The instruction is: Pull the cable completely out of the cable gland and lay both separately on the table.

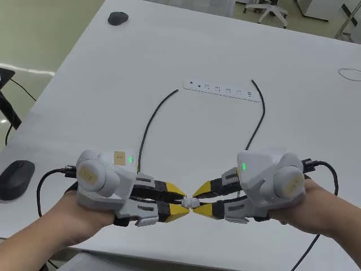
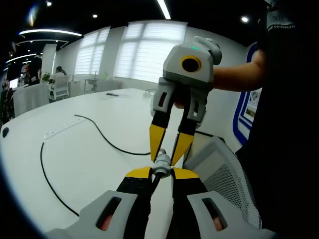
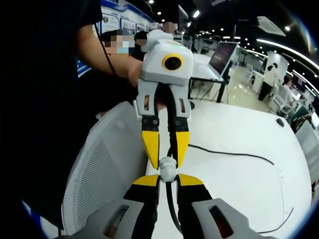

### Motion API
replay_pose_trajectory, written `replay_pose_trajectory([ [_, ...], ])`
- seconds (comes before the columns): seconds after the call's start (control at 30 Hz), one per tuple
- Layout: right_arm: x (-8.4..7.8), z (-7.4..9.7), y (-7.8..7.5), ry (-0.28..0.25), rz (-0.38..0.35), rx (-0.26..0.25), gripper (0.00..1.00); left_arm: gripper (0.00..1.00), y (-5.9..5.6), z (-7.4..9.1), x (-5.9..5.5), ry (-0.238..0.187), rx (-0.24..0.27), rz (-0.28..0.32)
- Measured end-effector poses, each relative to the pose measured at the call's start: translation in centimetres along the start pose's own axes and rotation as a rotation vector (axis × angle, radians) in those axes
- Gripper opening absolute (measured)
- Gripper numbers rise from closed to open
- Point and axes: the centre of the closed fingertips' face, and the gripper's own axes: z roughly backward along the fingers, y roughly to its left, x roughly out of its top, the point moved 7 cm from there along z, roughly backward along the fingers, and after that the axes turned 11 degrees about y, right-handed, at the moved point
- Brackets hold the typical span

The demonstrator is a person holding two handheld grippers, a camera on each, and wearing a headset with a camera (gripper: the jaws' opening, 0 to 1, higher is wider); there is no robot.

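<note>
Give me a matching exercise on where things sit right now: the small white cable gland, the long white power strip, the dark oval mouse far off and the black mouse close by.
Things:
1. small white cable gland
2. long white power strip
3. dark oval mouse far off
4. black mouse close by

Places:
A. near the table's far left edge
B. between the yellow tips of the left gripper and the right gripper
C. on the table, left of the left gripper
D. flat on the table, beyond both grippers

Pairs: 1-B, 2-D, 3-A, 4-C
</note>
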Motion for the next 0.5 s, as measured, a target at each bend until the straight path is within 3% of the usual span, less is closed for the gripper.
replay_pose_trajectory([
  [0.17,-0.1,0.6,-0.2,-0.102,-0.144,0.065,0.10,0.14,-0.4,0.2,0.9,0.025,0.015,-0.049],
  [0.23,-0.3,1.0,-0.1,-0.142,-0.258,0.154,0.15,0.14,-0.4,0.2,1.2,0.032,0.020,-0.065],
  [0.27,-0.7,1.2,-0.1,-0.136,-0.308,0.190,0.18,0.14,-0.5,0.2,1.4,0.041,0.023,-0.079],
  [0.33,-1.2,1.4,-0.7,-0.156,-0.308,0.184,0.17,0.15,-0.5,0.0,1.5,0.067,0.036,-0.114],
  [0.4,-1.7,1.6,-1.0,-0.199,-0.413,0.240,0.14,0.15,-0.7,-0.1,1.7,0.080,0.039,-0.128],
  [0.5,-2.1,1.8,-1.5,-0.247,-0.469,0.289,0.15,0.14,-0.9,-0.1,2.1,0.081,0.042,-0.143],
])
